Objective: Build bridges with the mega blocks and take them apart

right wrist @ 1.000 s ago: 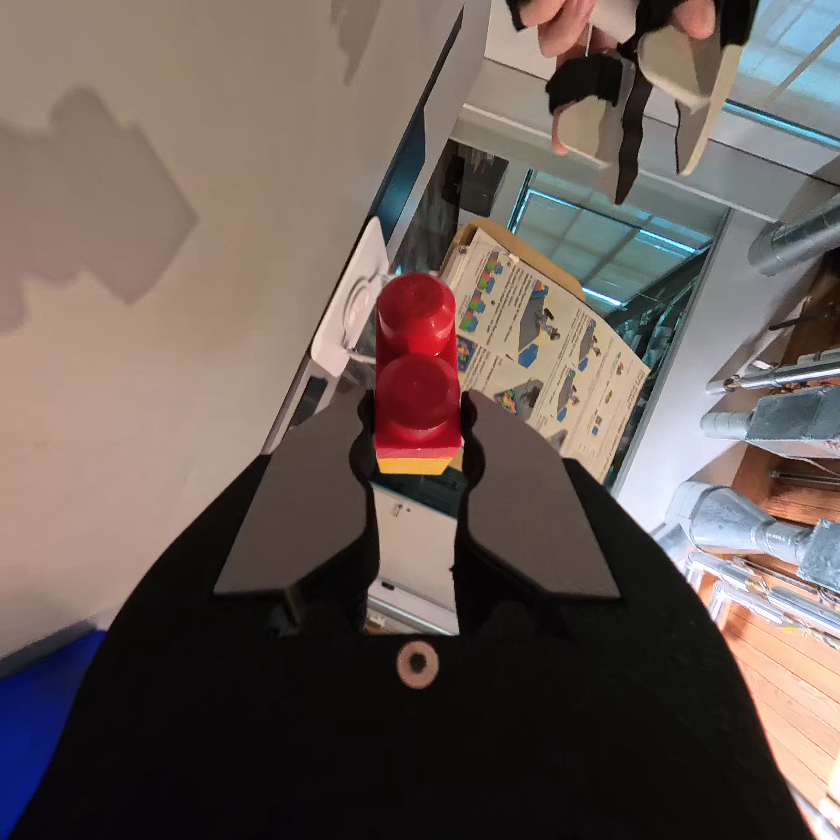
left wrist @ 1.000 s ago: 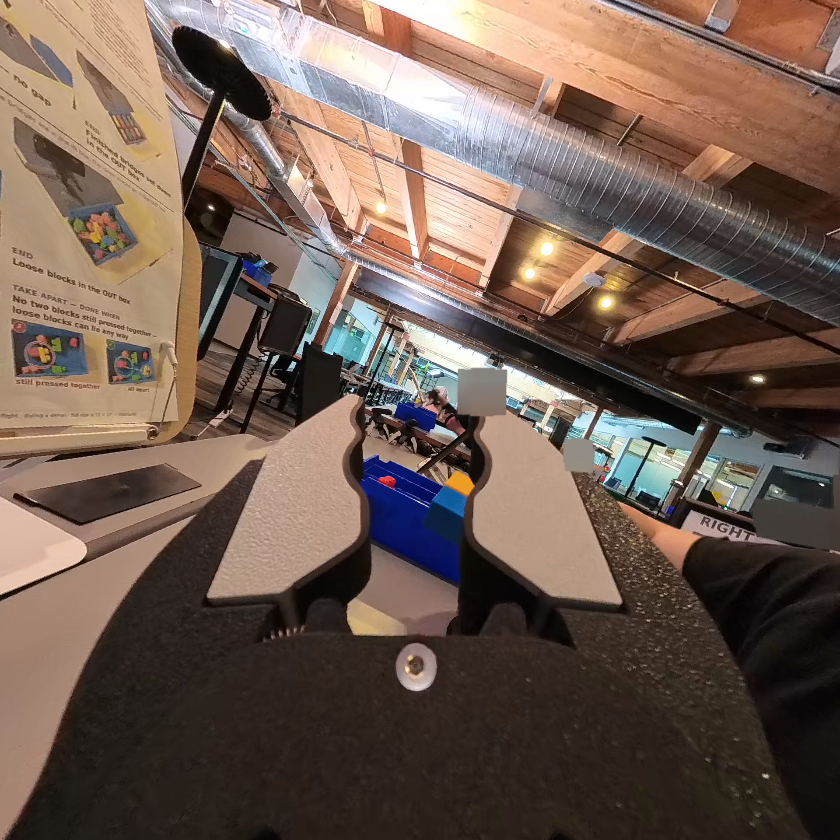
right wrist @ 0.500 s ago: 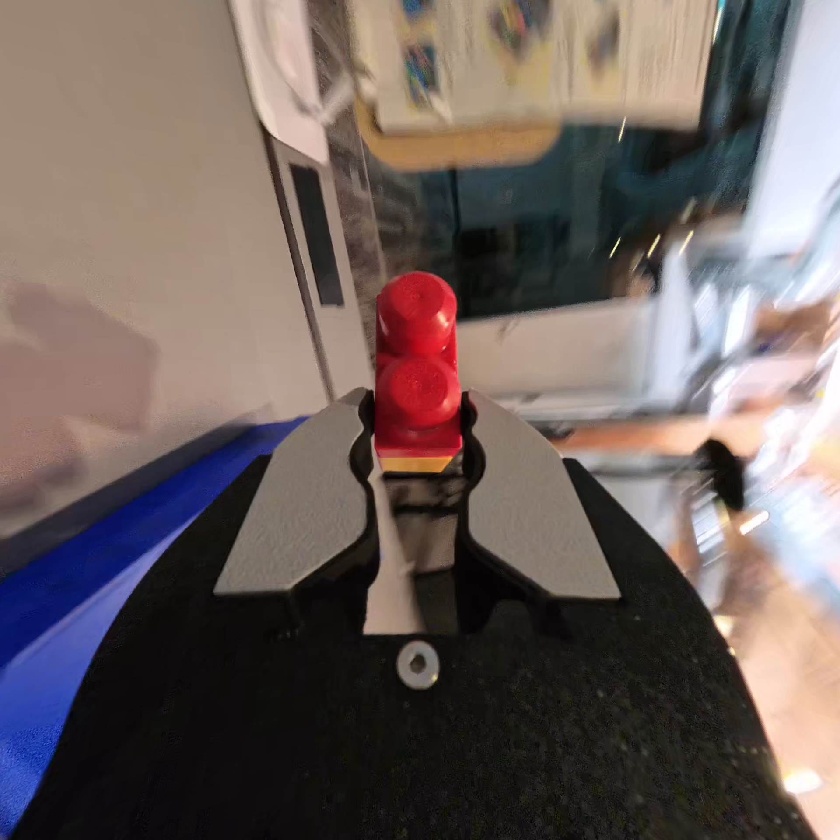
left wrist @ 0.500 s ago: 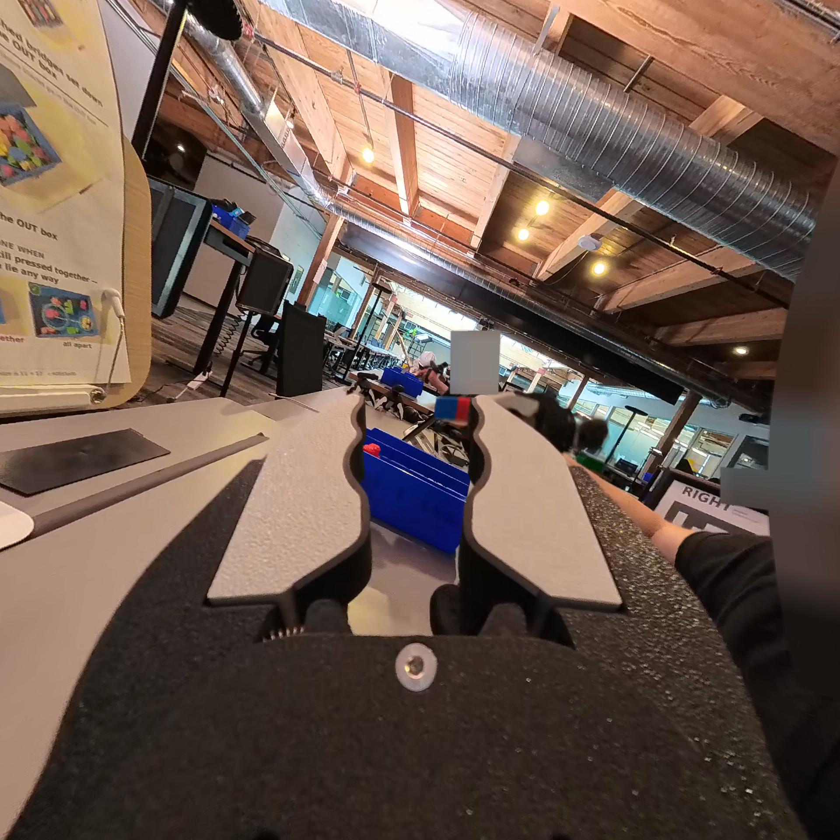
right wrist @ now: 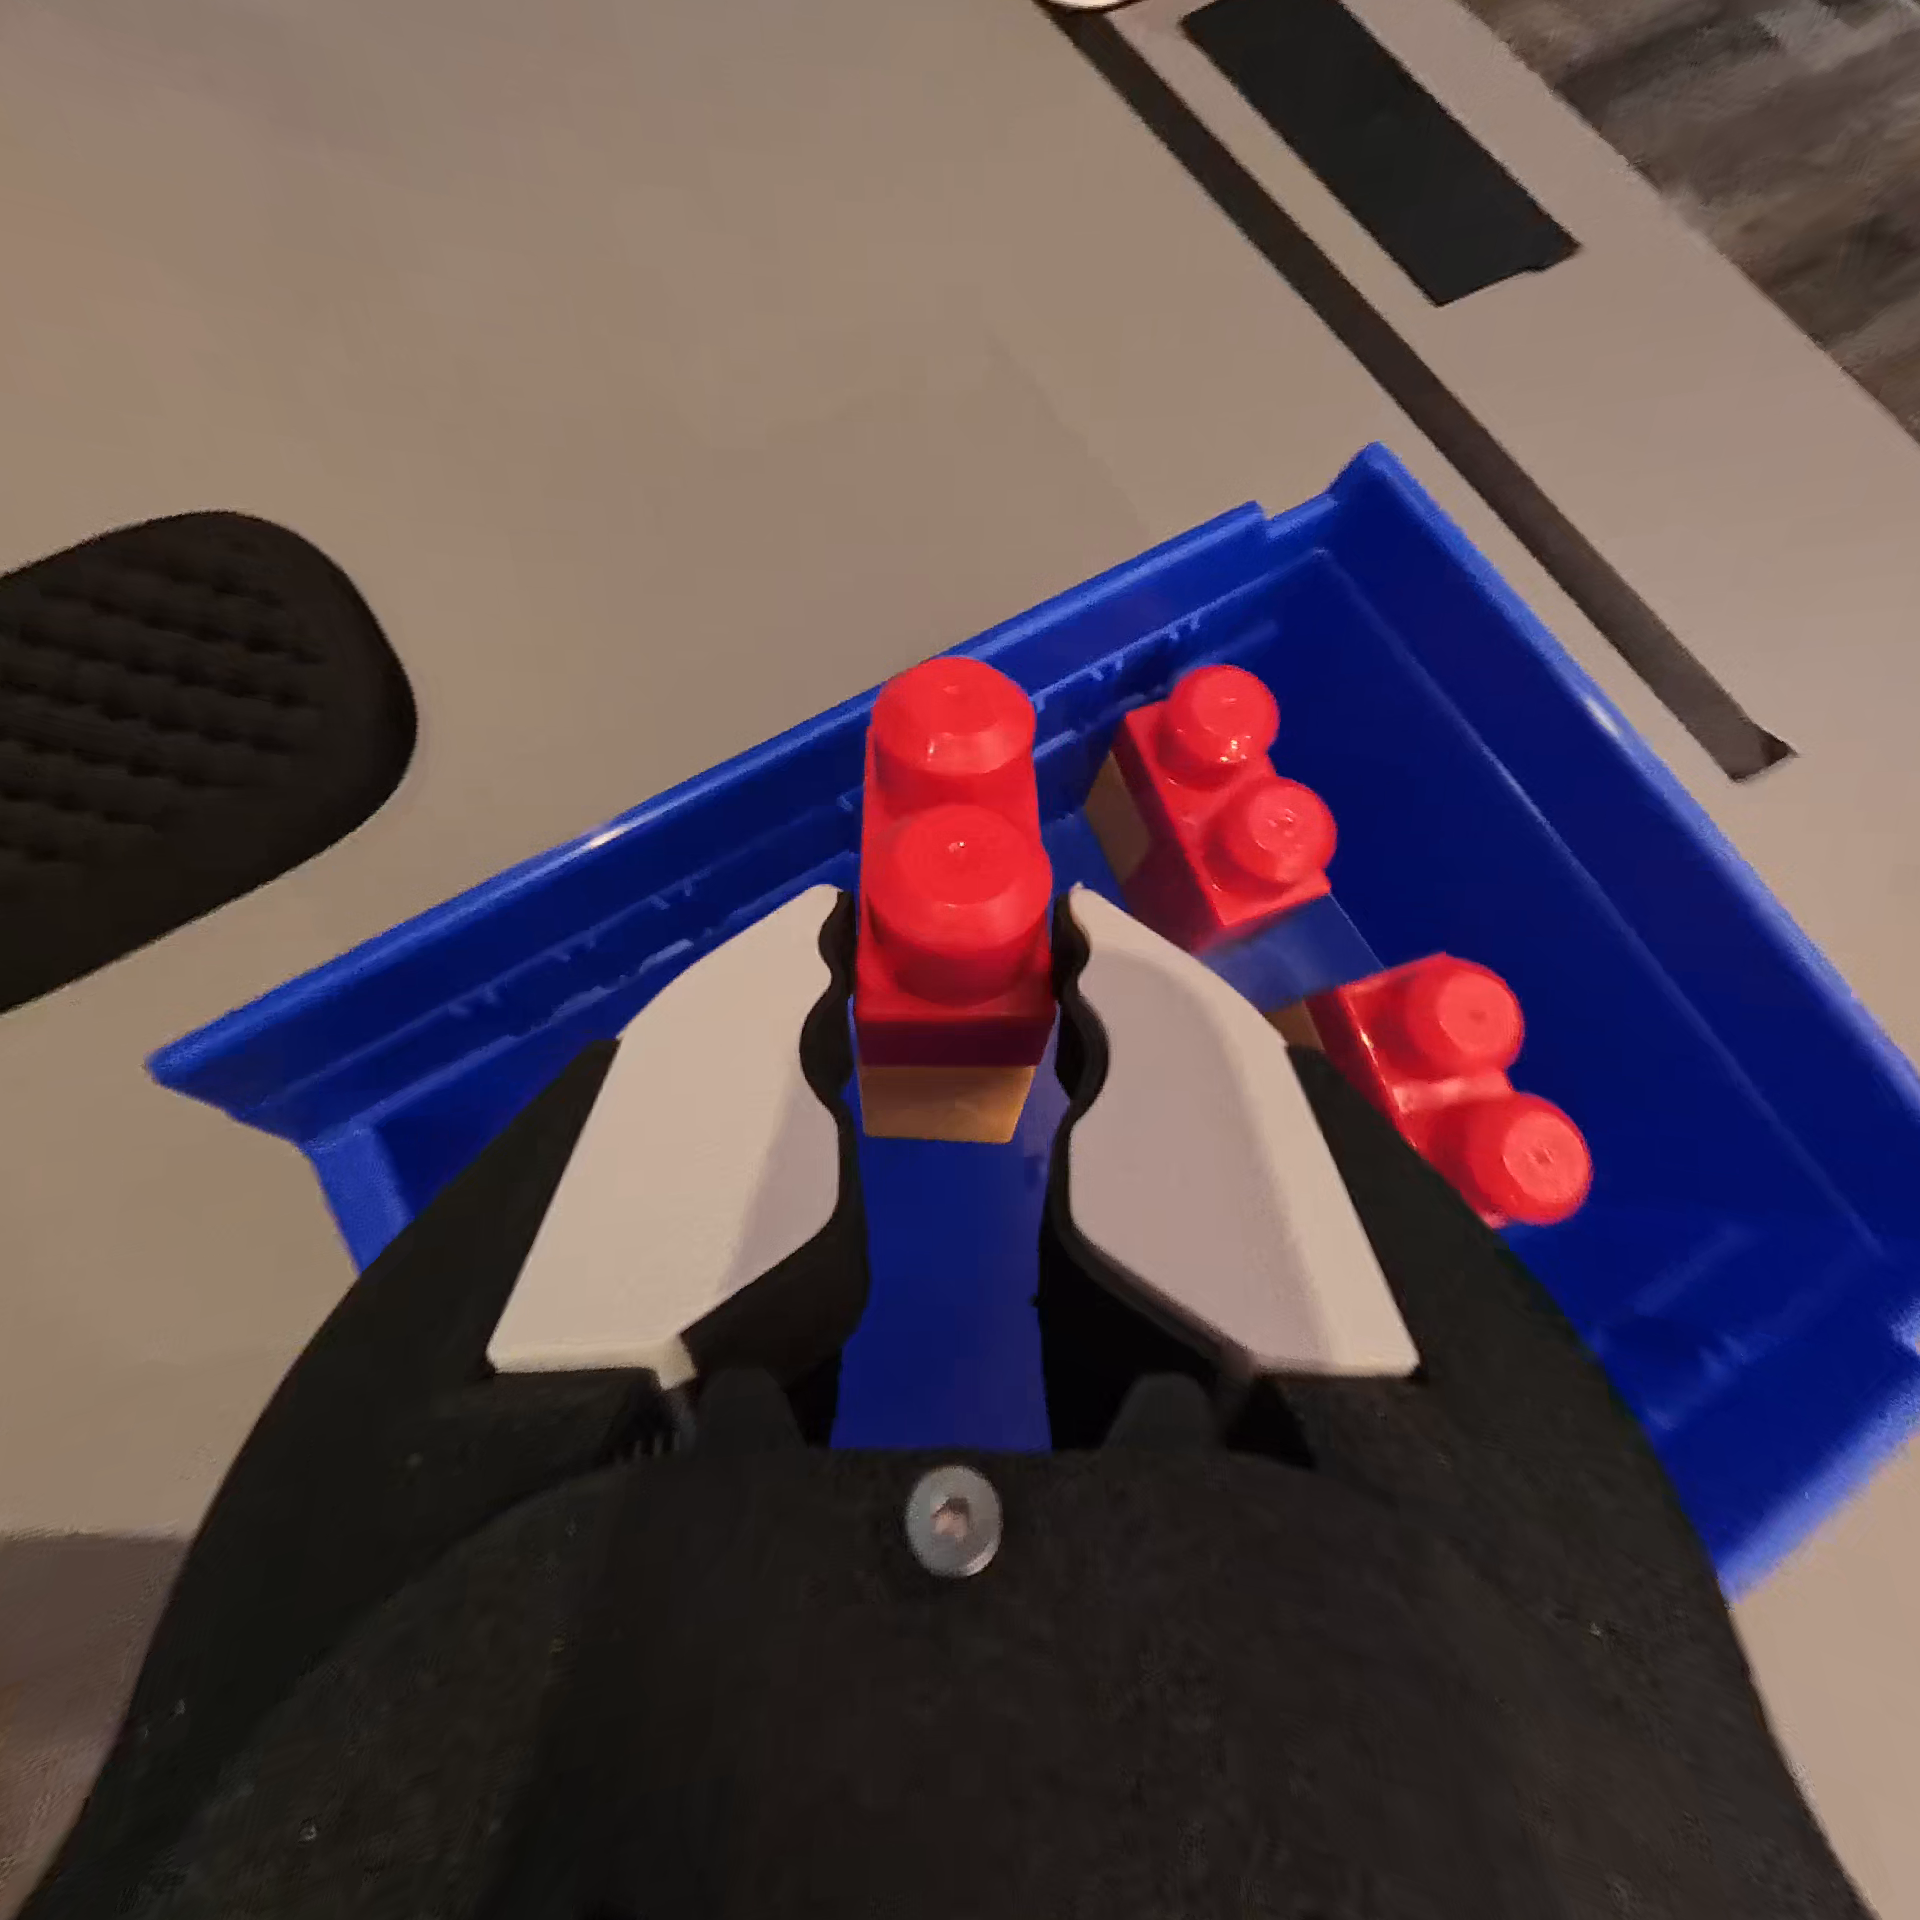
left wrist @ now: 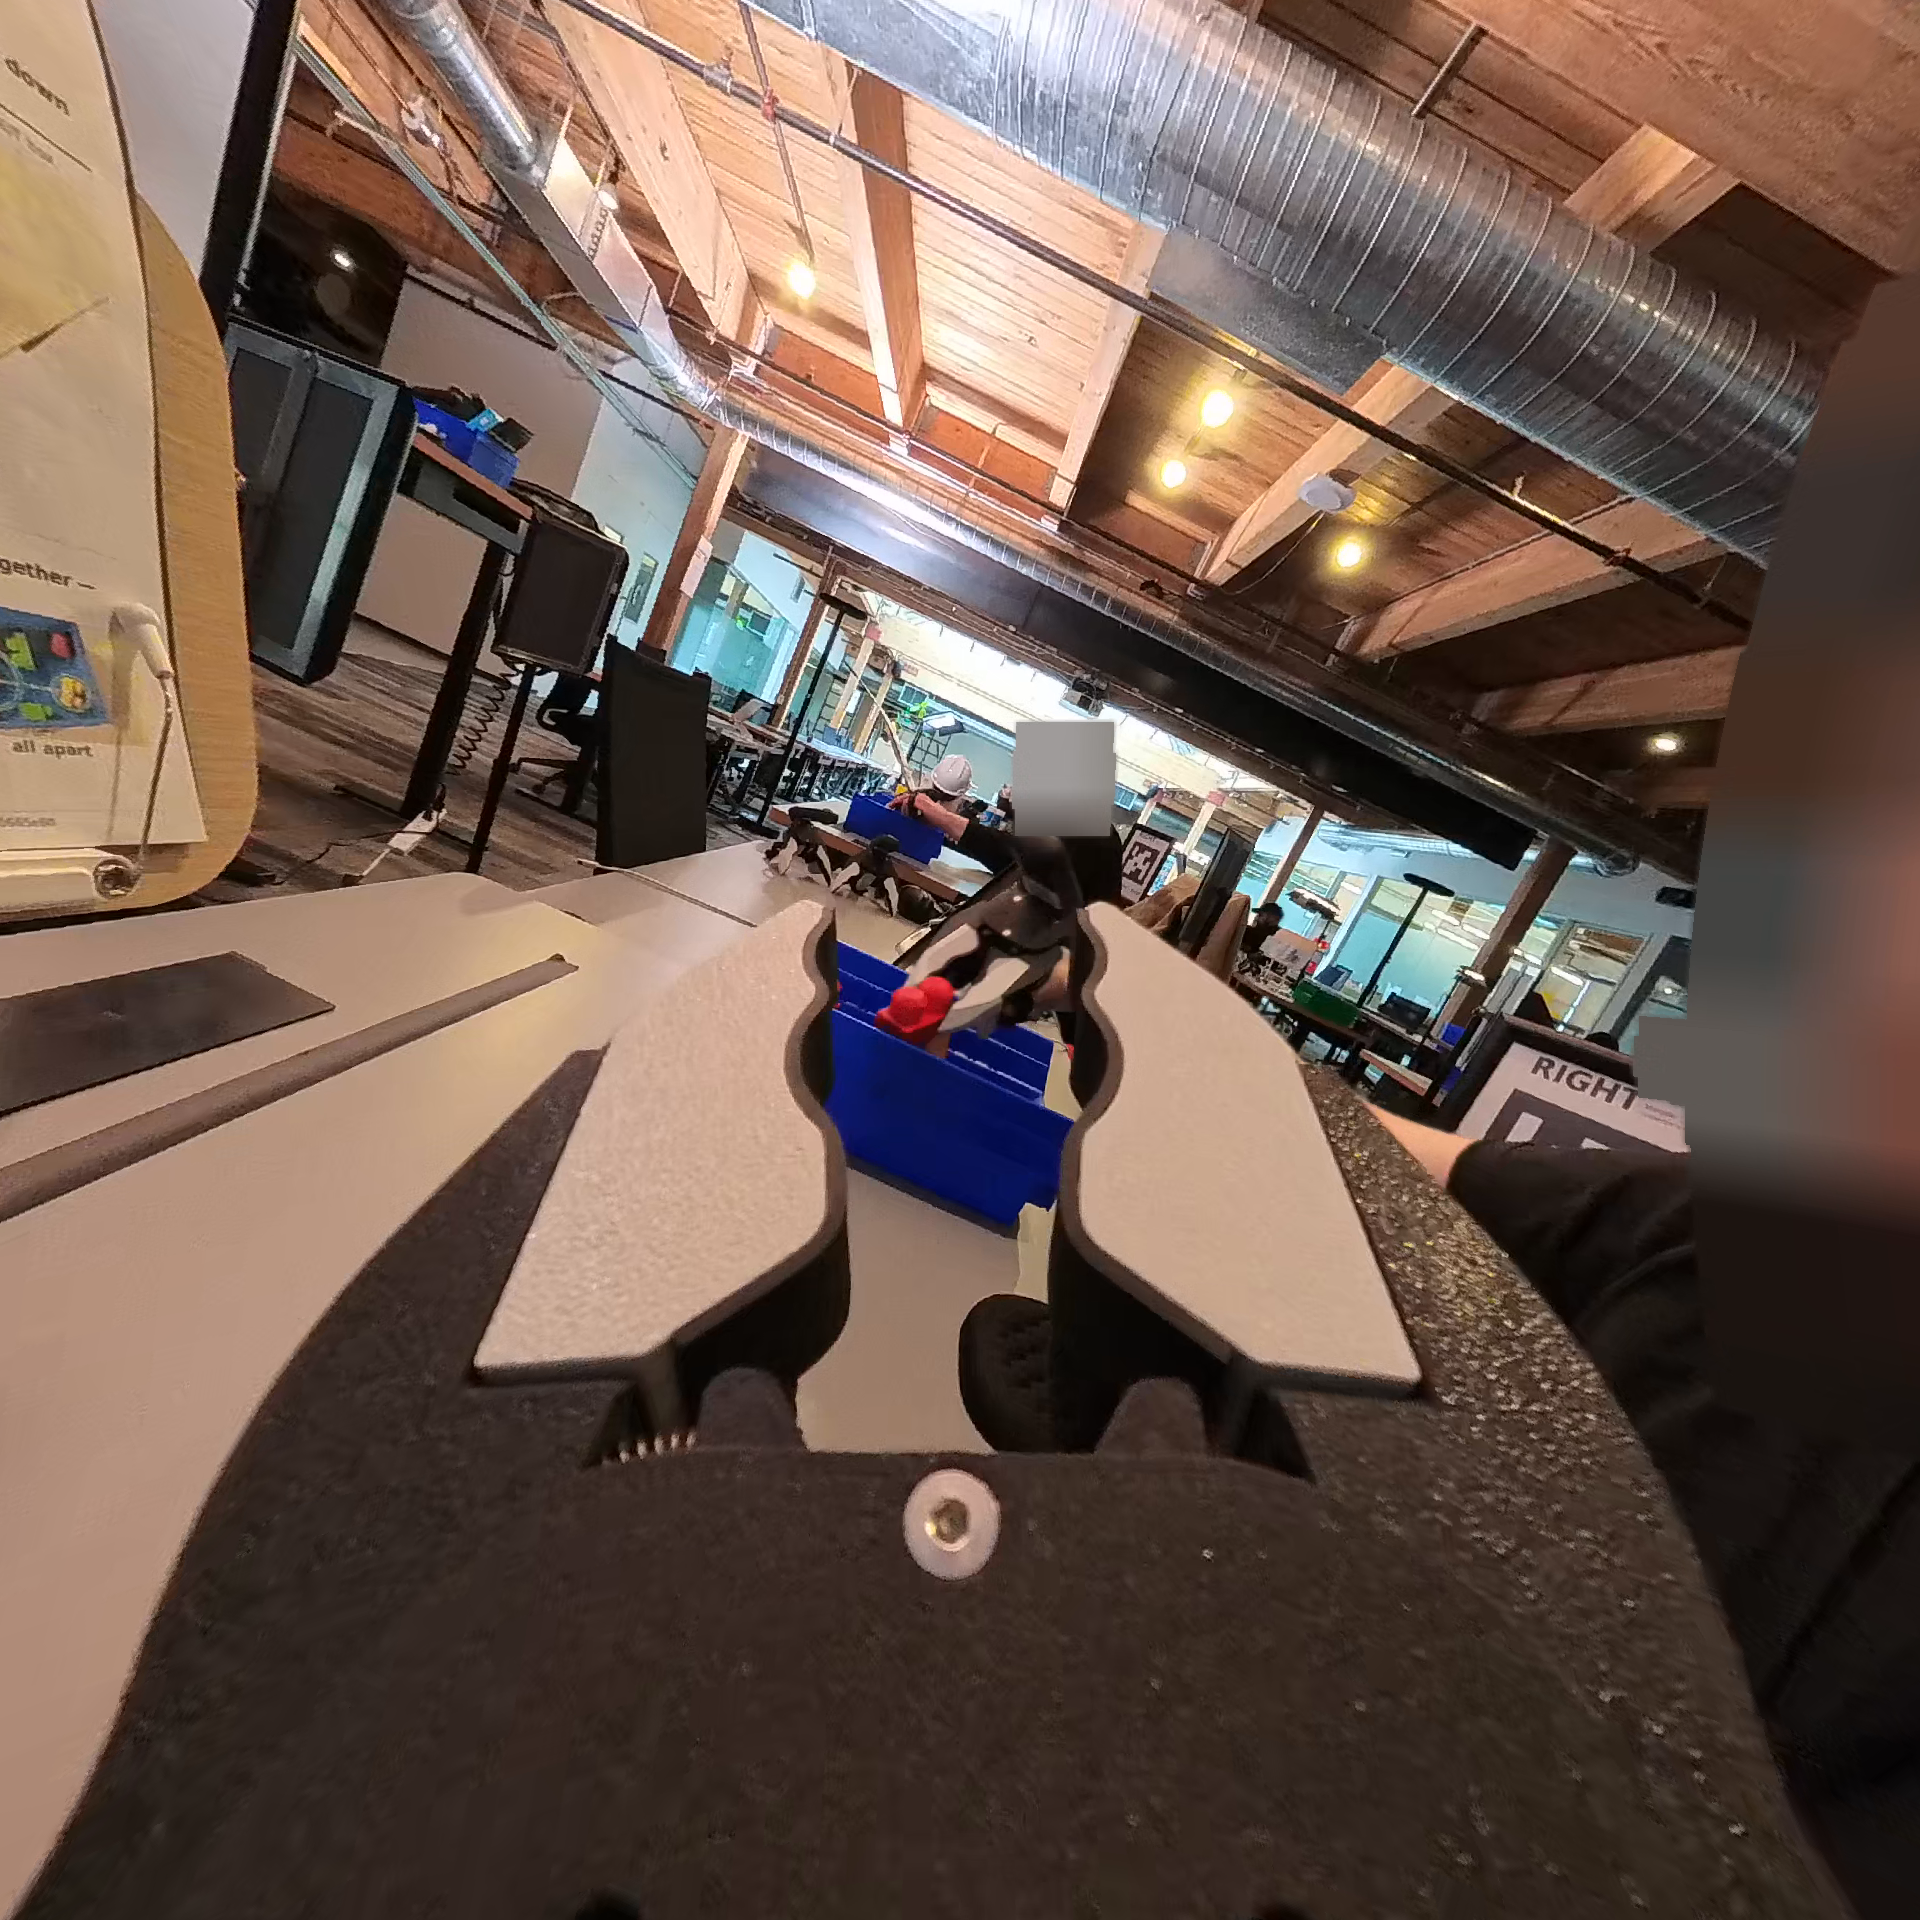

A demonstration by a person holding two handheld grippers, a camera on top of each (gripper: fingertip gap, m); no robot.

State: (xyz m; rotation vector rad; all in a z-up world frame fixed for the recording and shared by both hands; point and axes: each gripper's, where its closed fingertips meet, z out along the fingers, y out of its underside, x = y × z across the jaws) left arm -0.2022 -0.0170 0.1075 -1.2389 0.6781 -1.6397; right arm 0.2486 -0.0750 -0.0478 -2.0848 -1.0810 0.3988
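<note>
**Now a red block hangs over the blue bin**

Way over at the left edge of the left wrist view, a paper sheet (left wrist: 73, 499) with small pictures and printed words stands on a wooden board (left wrist: 213, 582). Next to it, a flat black strip (left wrist: 135, 1023) lies on the grey tabletop (left wrist: 343, 1174). In the middle, the left gripper (left wrist: 951, 997) has its two grey fingers (left wrist: 686, 1153) apart, with a narrow gap and nothing held between them. Through that gap you can see the blue bin (left wrist: 935, 1122) sitting on the tabletop, farther off. Above the bin is the right gripper (left wrist: 971, 982), small and far away, with a bit of red at its tip. At the right edge, a white sign (left wrist: 1569, 1101) with big black letters stands behind a black sleeve (left wrist: 1579, 1226).

Looking down in the right wrist view, a black bumpy pad (right wrist: 177, 727) lies at the left edge of the tabletop (right wrist: 623, 312). In the middle, the right gripper (right wrist: 951, 997) is closed tight on a red block (right wrist: 951, 883) with two round bumps. A tan layer shows under the red one. The held block is above the blue bin (right wrist: 582, 935), near its far wall. To the right, inside the bin, lies a built bridge (right wrist: 1340, 945): two red blocks joined by a blue piece, lying tilted near the far right corner. Past the bin, at the top right, a black strip (right wrist: 1371, 145) sits on the tabletop.
</note>
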